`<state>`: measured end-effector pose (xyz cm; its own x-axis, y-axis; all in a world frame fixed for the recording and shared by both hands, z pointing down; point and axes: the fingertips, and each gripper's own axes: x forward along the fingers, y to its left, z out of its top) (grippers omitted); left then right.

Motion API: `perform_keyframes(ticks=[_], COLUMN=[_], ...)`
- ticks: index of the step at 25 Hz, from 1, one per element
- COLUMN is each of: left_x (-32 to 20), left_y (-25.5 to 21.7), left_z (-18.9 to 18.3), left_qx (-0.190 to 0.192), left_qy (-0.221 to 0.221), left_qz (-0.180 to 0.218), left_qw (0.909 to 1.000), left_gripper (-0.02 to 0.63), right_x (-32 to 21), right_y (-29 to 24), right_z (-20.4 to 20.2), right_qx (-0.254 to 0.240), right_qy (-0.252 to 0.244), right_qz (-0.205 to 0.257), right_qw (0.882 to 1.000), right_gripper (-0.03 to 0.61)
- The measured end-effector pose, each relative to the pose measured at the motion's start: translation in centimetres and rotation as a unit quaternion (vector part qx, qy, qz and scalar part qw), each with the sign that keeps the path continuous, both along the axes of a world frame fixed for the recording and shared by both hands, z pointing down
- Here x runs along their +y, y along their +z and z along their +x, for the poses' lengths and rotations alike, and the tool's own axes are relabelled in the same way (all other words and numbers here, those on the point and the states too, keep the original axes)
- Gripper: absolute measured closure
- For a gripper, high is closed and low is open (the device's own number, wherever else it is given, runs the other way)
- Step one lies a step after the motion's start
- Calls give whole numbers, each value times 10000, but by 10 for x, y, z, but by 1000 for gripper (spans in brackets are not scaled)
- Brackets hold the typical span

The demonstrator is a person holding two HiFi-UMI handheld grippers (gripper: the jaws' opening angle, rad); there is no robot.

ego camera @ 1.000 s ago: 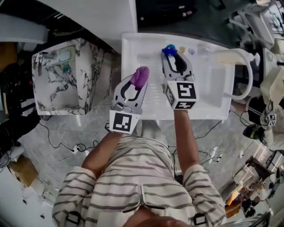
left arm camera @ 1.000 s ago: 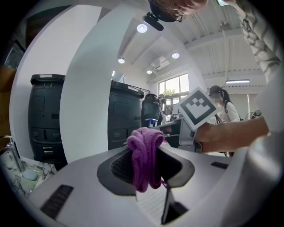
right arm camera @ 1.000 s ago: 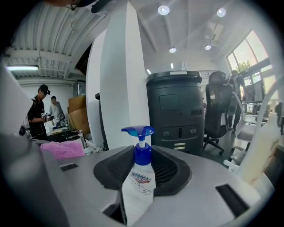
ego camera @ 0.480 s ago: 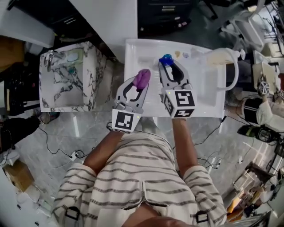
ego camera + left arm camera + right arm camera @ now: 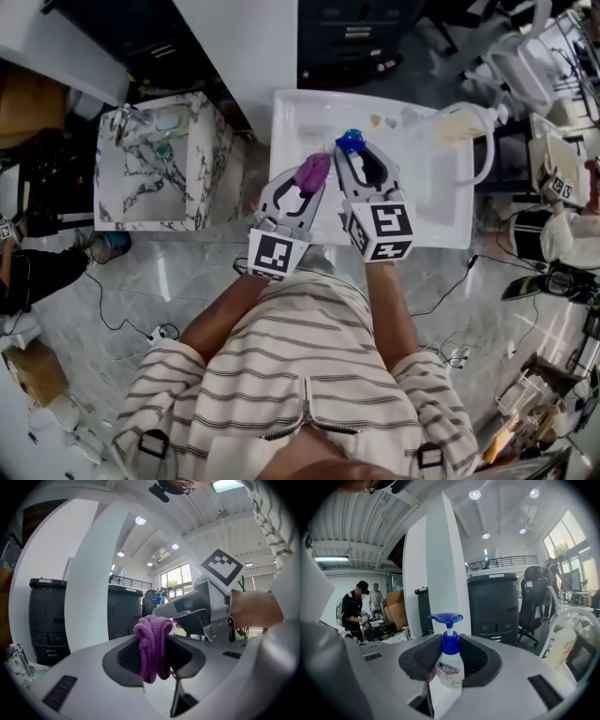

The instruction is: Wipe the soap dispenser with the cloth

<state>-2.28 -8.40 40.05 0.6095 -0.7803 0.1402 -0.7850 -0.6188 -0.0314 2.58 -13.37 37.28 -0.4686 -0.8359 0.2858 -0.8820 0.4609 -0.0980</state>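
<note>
My right gripper point(image 5: 364, 161) is shut on the soap dispenser point(image 5: 449, 671), a small white bottle standing upright between the pads. Its blue pump head point(image 5: 351, 142) sticks out past the fingertips. My left gripper point(image 5: 306, 186) is shut on a bunched purple cloth point(image 5: 313, 172), which hangs in folds between the jaws in the left gripper view point(image 5: 152, 646). Both grippers are held up side by side over the white basin point(image 5: 441, 211), with the cloth just left of the dispenser and a small gap between them. From the left gripper view the right gripper point(image 5: 201, 606) sits close on the right.
A marble-patterned cabinet point(image 5: 159, 169) stands to the left of the basin. A pale jug with a curved handle point(image 5: 464, 124) rests at the basin's far right. A white pillar point(image 5: 443, 573) and a dark bin point(image 5: 497, 604) rise ahead. People point(image 5: 363, 604) stand far left.
Both grippers have risen with their loads and drawn nearer each other. The cloth now sits closer beside the dispenser's pump head.
</note>
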Motion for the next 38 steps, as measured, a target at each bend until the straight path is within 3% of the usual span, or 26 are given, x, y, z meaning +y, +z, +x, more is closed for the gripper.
perform_keyframes(ticks=[21,38], left_x=[28,42], left_y=[-11,4], left_z=[29,68], left_qx=[-172,-441], left_qy=[505,1132], left_qz=[294,417], left_qw=[9981,9917], left_gripper=[489,488], right_x=[28,47], right_y=[-19,-32], right_z=[14,6], right_qx=[-86,11], right_qy=[182,26], right_qz=[123,207], right_qw=[9997,9998], right_gripper=[445,445])
